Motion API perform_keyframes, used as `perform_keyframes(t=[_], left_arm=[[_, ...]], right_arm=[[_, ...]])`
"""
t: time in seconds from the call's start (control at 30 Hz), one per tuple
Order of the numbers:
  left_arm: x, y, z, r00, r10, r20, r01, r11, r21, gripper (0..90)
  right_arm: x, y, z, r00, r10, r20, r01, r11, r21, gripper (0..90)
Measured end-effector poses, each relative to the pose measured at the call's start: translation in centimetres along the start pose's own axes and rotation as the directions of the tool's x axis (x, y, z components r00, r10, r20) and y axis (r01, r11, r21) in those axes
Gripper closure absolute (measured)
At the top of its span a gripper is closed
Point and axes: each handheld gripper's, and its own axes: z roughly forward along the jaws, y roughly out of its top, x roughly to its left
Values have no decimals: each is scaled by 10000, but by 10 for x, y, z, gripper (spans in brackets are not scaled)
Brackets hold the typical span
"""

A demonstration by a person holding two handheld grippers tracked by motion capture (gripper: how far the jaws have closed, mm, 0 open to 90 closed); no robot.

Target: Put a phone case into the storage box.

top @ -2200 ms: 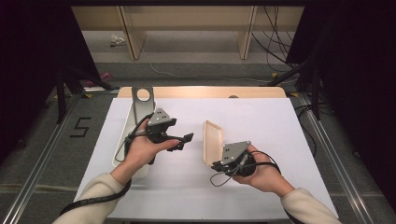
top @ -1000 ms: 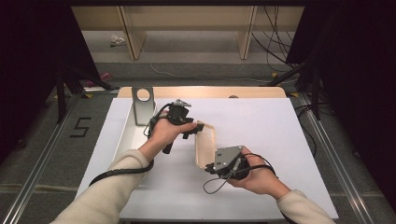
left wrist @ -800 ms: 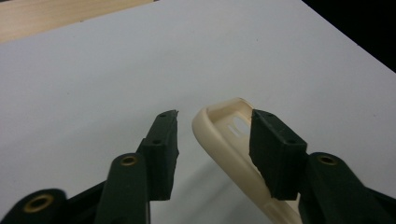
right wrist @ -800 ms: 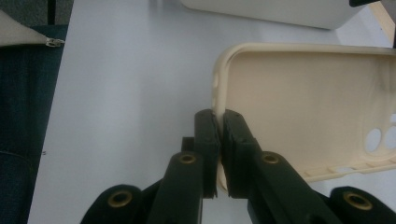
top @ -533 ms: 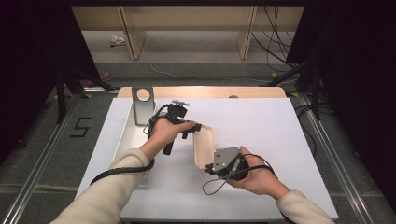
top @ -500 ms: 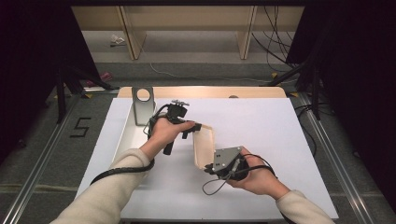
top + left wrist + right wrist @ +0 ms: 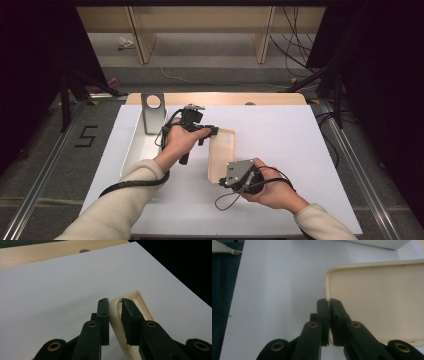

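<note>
A cream shallow rectangular case lies over the white table top, held at both ends. My right gripper is shut on its near edge; in the right gripper view the jaws pinch the thin rim of the case. My left gripper reaches the far end from the left. In the left gripper view its jaws have just been closing and now clamp the raised rim of the case between them.
A white tray stands along the table's left side, with a grey metal plate with a round hole upright at its far end. A wooden strip runs along the far edge. Cables trail from both grippers.
The left hand moved right from the tray to the case's far end, and its jaws closed on the rim. The right hand kept its hold and drew the case slightly nearer.
</note>
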Motion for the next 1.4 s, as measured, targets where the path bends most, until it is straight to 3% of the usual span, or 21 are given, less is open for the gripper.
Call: perform_keyframes(t=[0.1, 0.23, 0.3, 0.43, 0.5, 0.8, 0.93, 1.1, 1.23, 1.4], left_arm=[[-5, 2, -3, 9998, 91, 163, -85, 9993, -374, 781], [-10, 5, -7, 9951, 946, -277, -962, 9935, -613, 799], [-9, 6, -10, 9975, 699, -56, -701, 9943, -809, 799], [-9, 6, -14, 9915, 1267, -309, -1292, 9865, -1007, 800], [-9, 6, -16, 9900, 1379, -300, -1403, 9844, -1062, 800], [-13, 6, -22, 9821, 1870, -235, -1885, 9735, -1291, 800], [-16, 6, -25, 9750, 2219, -122, -2213, 9642, -1460, 800], [-18, 6, -30, 9709, 2396, -27, -2366, 9571, -1671, 800], [-18, 6, -35, 9587, 2845, -26, -2793, 9393, -1994, 800], [-15, 5, -43, 9440, 3300, 61, -3180, 9142, -2511, 800]], right_arm=[[0, -1, 2, 9999, 46, 94, -47, 10000, 74, 842], [-4, -5, 0, 9976, 499, 480, -493, 9987, -125, 726], [-8, -7, -2, 9941, 802, 726, -782, 9965, -303, 665], [-13, -13, -7, 9820, 1487, 1167, -1428, 9881, -571, 624], [-16, -16, -9, 9765, 1757, 1252, -1680, 9833, -693, 619], [-23, -25, -14, 9583, 2362, 1607, -2247, 9706, -866, 580], [-27, -30, -15, 9440, 2754, 1815, -2617, 9603, -962, 563], [-33, -35, -18, 9250, 3264, 1947, -3099, 9443, -1111, 525], [-35, -38, -19, 9087, 3595, 2121, -3411, 9324, -1190, 513], [-38, -40, -20, 8984, 3793, 2216, -3593, 9247, -1258, 506]])
